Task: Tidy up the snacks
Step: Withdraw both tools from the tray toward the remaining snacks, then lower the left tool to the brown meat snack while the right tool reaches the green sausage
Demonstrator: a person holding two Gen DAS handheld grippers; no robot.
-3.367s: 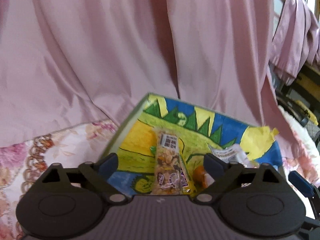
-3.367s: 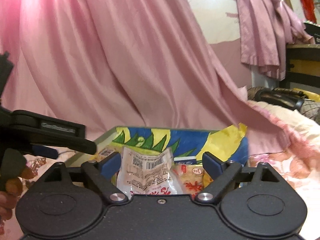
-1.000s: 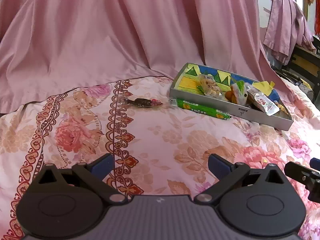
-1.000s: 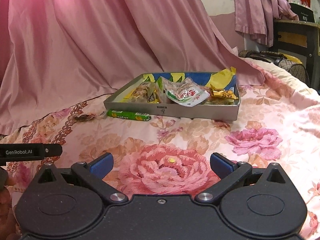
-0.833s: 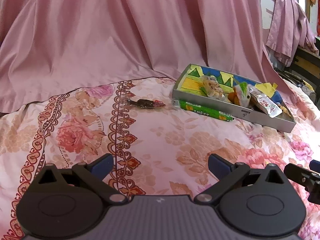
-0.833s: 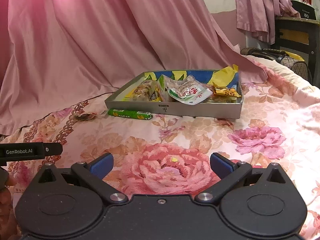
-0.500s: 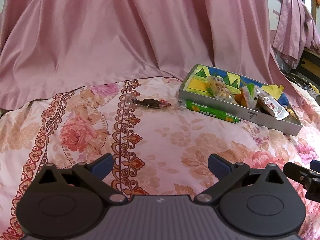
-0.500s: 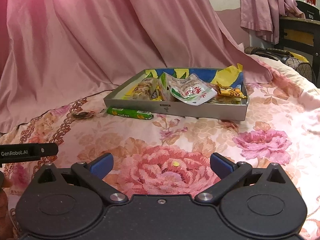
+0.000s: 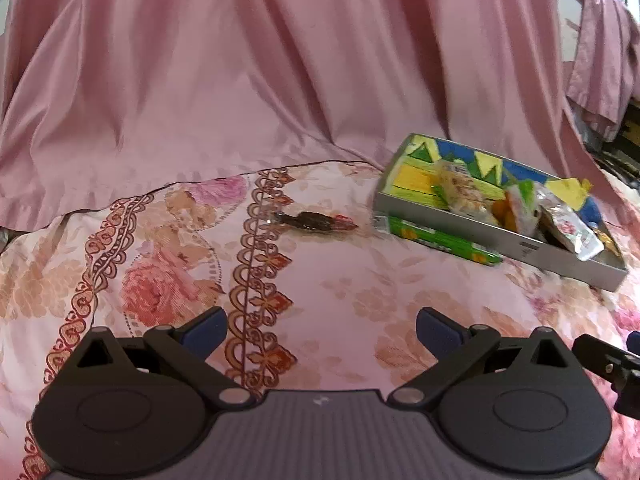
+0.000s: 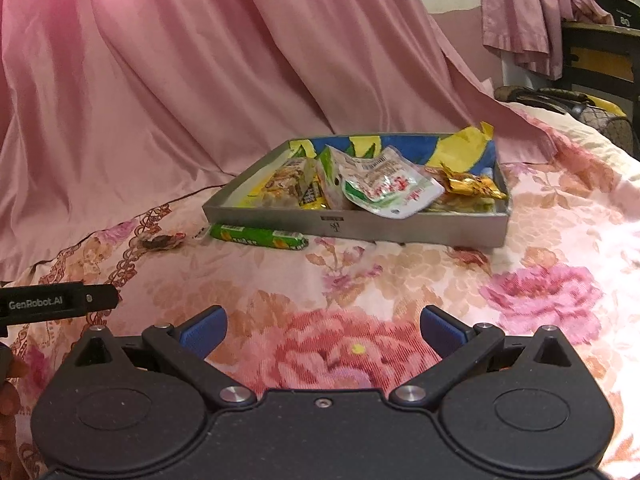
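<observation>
Both tools, left and right, gape wide and empty over the bed. The green candy roll and dark wrapped snack lie outside the tray, likely next.

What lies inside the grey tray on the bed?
Inside the grey tray: a white-green packet, a nut bar, a gold wrapper on colourful lining. Whatever lies beneath the packets is covered.

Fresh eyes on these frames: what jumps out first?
The grey tray with its bright cartoon lining, heaped with snack packets, sits on the floral bedspread. Two snacks lie outside it: a green candy roll against its front wall and a dark wrapped snack further left. Both claws, left and right, are open and empty.
</observation>
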